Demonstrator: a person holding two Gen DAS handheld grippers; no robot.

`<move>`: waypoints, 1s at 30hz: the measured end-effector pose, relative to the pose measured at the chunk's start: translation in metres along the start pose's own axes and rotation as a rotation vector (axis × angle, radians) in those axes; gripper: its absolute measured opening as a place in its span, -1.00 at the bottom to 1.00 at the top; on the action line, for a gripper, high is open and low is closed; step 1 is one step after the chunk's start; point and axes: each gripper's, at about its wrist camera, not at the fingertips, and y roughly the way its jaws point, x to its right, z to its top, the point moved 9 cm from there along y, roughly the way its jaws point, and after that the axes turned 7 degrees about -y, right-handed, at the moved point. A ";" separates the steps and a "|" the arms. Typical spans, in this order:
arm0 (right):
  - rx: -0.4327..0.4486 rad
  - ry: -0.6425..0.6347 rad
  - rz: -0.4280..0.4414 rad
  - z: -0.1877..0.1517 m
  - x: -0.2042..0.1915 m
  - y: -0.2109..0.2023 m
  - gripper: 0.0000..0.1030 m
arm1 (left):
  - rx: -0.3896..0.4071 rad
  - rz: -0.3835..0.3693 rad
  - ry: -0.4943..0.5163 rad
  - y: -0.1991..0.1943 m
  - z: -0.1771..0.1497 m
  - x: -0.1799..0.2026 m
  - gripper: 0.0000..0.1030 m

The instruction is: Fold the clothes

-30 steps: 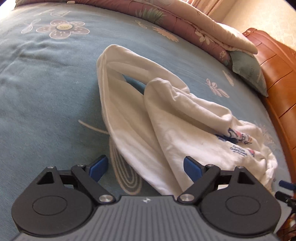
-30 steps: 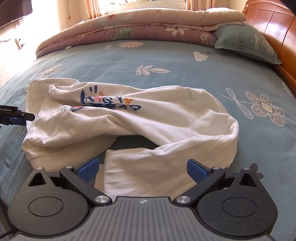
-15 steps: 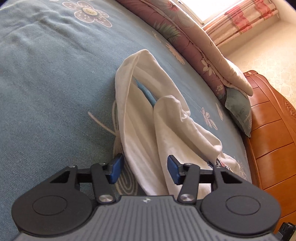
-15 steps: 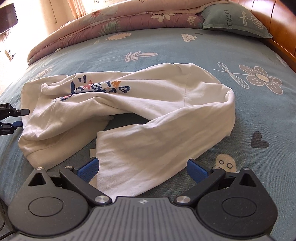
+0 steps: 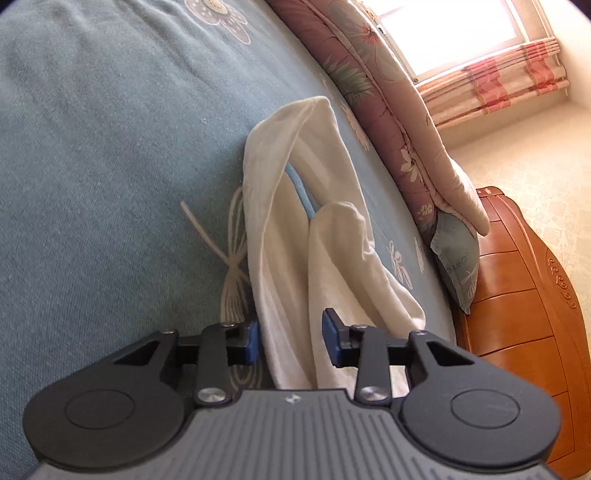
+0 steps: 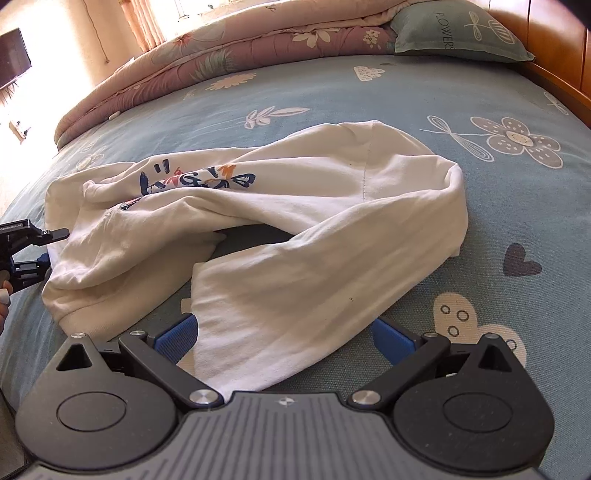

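A white sweatshirt (image 6: 295, 221) with a colourful chest print lies crumpled on the blue flowered bedsheet (image 6: 406, 96). My left gripper (image 5: 291, 341) is at one end of it, and its jaws are closing around a bunched fold of white cloth (image 5: 288, 295). The blue pads (image 5: 253, 341) stand just beside the fold without squeezing it. The right wrist view shows this same gripper (image 6: 48, 243) at the garment's left end. My right gripper (image 6: 284, 338) stands open low over the bed, with the near sleeve's end lying between its wide-apart pads.
A rolled pink floral quilt (image 6: 221, 48) and a teal pillow (image 6: 454, 33) lie along the far side of the bed. A wooden headboard (image 5: 517, 295) borders the mattress. A curtained window (image 5: 461, 33) is beyond.
The left gripper's jaws have narrowed from wide apart to close around the cloth fold, and it has rolled and sunk toward the bed. The right gripper has dropped a little closer to the sleeve.
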 end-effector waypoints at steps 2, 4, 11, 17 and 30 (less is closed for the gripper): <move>-0.005 0.004 0.001 -0.003 0.001 0.002 1.00 | 0.002 0.000 0.005 0.001 -0.002 -0.002 -0.50; -0.003 0.018 0.006 -0.005 0.001 0.003 1.00 | 0.012 0.015 -0.028 0.010 0.005 -0.007 -0.85; 0.056 0.154 0.124 -0.013 0.010 -0.006 1.00 | 0.043 0.043 0.012 0.012 0.005 -0.005 -0.85; 0.130 0.388 0.293 -0.022 0.028 -0.005 1.00 | 0.044 0.040 0.012 0.011 0.006 -0.005 -0.85; 0.182 0.503 0.436 -0.003 0.036 0.020 1.00 | 0.041 0.029 -0.001 0.009 0.005 -0.005 -0.85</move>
